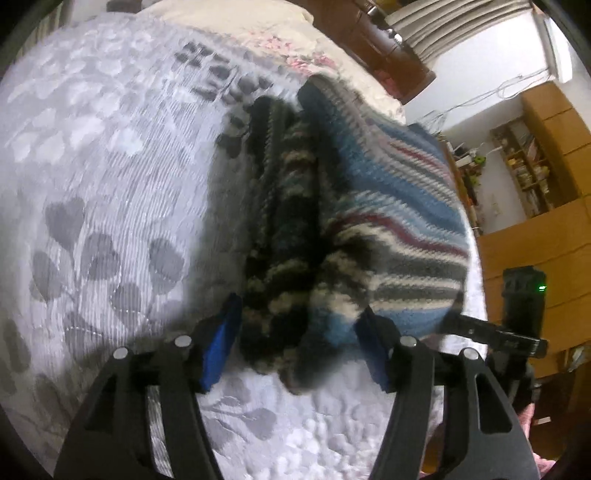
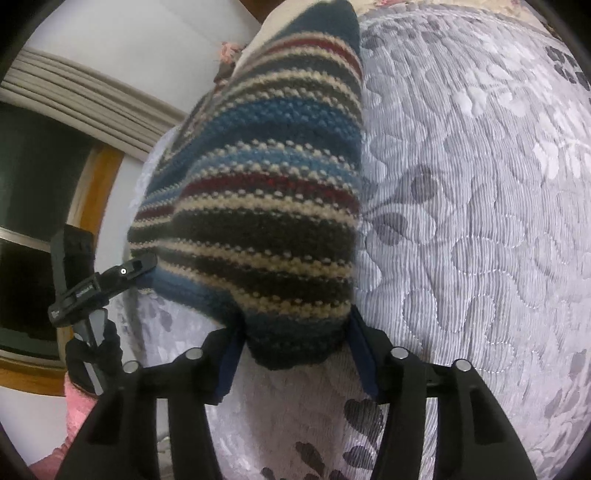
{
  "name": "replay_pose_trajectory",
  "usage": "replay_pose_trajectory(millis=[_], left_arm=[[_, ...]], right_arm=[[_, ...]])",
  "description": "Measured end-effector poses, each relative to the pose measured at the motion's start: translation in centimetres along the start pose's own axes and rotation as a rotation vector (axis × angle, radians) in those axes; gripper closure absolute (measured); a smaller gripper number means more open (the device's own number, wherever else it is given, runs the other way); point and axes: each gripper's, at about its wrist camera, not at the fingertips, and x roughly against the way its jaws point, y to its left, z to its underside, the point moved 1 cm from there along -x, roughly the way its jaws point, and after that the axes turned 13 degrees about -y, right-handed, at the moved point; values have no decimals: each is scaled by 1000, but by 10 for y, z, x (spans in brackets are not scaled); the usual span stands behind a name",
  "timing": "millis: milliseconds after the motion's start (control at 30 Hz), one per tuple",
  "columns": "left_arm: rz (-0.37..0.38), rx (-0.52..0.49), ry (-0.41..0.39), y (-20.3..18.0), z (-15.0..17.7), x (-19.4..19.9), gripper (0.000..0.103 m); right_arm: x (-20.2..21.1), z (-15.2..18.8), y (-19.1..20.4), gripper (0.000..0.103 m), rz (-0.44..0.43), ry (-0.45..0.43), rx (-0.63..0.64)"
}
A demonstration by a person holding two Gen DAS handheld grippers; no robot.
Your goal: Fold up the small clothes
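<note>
A striped knit sweater (image 1: 399, 206) in blue, dark grey, cream and red is bunched up over the quilted bed cover (image 1: 110, 184). In the left wrist view a dark, thick fold of it fills the gap in my left gripper (image 1: 299, 347), touching both blue pads (image 1: 223, 343). The right wrist view shows the sweater (image 2: 266, 206) rising from my right gripper (image 2: 295, 350), whose jaws press its dark bottom hem from both sides. Each gripper also shows in the other's view: the right gripper (image 1: 495, 334) at the sweater's lower right corner, the left gripper (image 2: 107, 280) at its left edge.
The grey leaf-patterned cover (image 2: 480, 221) spreads wide to the right. A floral pillow (image 1: 258, 33) lies at the head of the bed. Wooden shelves (image 1: 535, 158) and a cabinet stand past the bed edge. A pink sleeve (image 2: 77, 402) shows at the lower left.
</note>
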Motion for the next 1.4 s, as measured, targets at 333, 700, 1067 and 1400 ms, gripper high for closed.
replay_pose_trajectory(millis=[333,700,1067,1400], left_arm=[[111,72,22,1,-62,-24,31],[195,98,168,17,-79,-94,15],[421,127,237,2,-69,-128,10],[380,63,235,-21,-43,-136,38]], right_arm=[[25,-32,-1,41,-29,-66,13],[23,-57,-2,34,-42,-72,26],[-16,-71,-5,17,-82,-44,-27],[-31,-68,-9,43,-194,-63,-96]])
